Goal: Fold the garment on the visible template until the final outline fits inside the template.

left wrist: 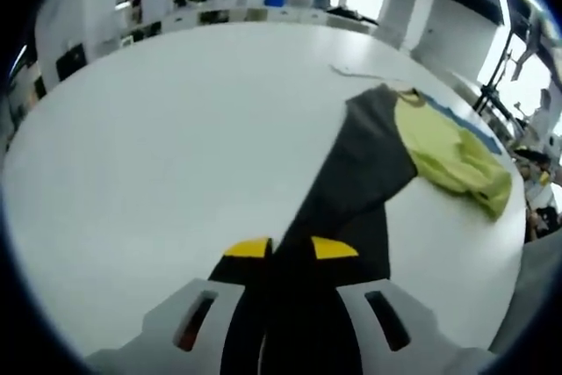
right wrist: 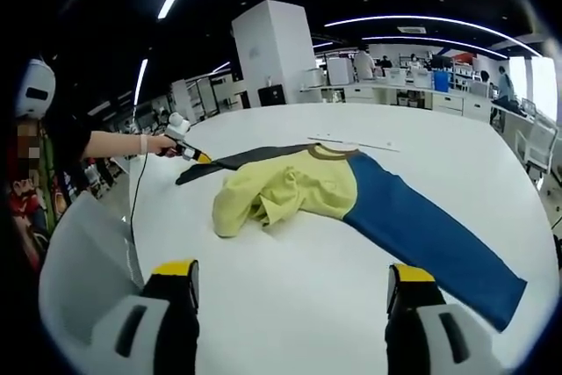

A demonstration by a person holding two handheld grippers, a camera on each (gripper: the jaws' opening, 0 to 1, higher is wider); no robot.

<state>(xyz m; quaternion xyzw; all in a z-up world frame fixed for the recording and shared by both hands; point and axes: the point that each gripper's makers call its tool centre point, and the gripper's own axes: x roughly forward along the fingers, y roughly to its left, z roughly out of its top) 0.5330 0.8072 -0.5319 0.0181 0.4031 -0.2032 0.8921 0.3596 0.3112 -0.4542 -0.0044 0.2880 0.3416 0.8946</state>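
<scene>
Here left gripper (left wrist: 290,248) pinches garment's (right wrist: 351,191) dark sleeve (left wrist: 351,182).

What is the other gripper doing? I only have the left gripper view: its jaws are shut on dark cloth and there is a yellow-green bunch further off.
Observer: The right gripper is open and holds nothing; its jaws stand apart over the white table, short of the garment.
Operator: Is there more garment than the dark sleeve?
Observer: Yes, a blue sleeve lies stretched out flat toward the right gripper; your view catches just a sliver of it.
Operator: Who holds my gripper?
Observer: A person's hand holds the left gripper at the tip of the dark sleeve, at the far table edge.
</scene>
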